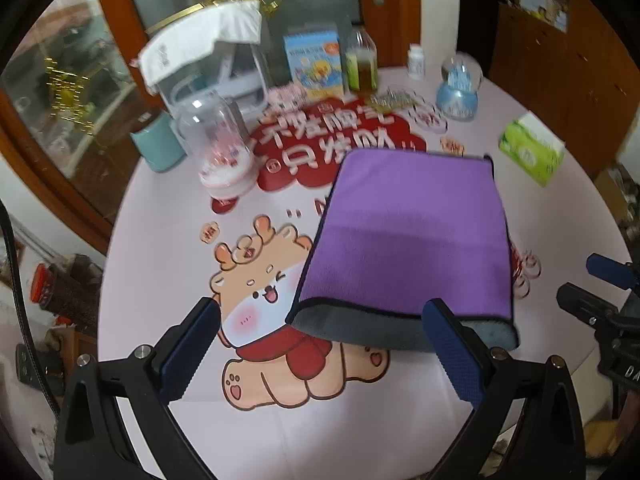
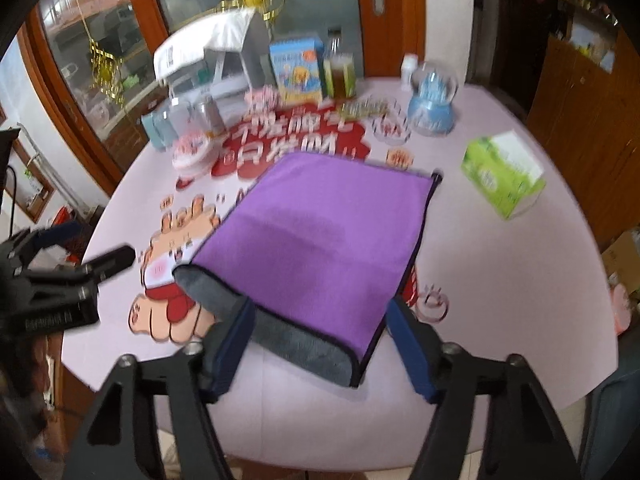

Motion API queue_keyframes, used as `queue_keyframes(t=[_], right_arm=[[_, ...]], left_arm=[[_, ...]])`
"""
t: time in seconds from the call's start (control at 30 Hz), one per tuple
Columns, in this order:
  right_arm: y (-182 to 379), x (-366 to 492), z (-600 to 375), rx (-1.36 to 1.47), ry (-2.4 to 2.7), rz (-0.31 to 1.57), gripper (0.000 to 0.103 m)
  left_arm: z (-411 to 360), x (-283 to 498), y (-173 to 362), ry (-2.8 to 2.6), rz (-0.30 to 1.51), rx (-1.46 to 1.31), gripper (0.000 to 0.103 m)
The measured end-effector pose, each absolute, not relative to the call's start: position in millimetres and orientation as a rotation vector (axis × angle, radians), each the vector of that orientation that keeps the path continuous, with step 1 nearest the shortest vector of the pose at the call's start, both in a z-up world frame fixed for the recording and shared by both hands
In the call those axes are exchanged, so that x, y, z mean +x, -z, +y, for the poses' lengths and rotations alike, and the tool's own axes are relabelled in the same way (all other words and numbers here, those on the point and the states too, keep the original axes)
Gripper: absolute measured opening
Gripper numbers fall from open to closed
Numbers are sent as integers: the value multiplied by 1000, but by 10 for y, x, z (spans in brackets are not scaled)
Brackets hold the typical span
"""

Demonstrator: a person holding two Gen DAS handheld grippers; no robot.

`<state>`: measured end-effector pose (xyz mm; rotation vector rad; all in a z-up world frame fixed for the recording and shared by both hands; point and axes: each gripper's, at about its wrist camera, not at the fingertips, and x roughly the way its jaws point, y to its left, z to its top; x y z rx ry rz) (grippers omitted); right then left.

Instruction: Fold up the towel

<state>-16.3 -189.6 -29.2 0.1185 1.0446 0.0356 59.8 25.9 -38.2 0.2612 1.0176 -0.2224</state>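
Indoors, both the left gripper (image 1: 320,344) and right gripper (image 2: 320,342) gape above a folded towel (image 1: 404,240) on the cartoon-printed table (image 1: 168,240).

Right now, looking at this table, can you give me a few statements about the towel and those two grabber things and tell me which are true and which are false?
1. The purple towel lies folded on the table, its grey underside showing along the near edge. True.
2. The left gripper is clamped on the towel. False: its jaws are spread wide and hold nothing.
3. The right gripper is open, its fingers either side of the towel's near edge. True.
4. The green tissue box sits on top of the towel. False: it stands apart on the pink tablecloth, to the towel's right.
5. The blue snow globe stands beyond the towel, near the table's far side. True.
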Motion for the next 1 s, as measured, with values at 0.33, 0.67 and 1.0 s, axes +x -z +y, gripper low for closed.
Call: queue_keyframes(t=[0.33,0.67,1.0], right_arm=[[972,-215,-2017,164,-101,1153,53],[1494,-166,-2132,192,-173,1243,33],[1597,-59,-2174,194,-183,1258,30]], left_arm=[[459,1032,1028,423,1103,316,92],[552,1528,1661,679,1271,333,61],[473,1655,1800,810,1312,350,52]])
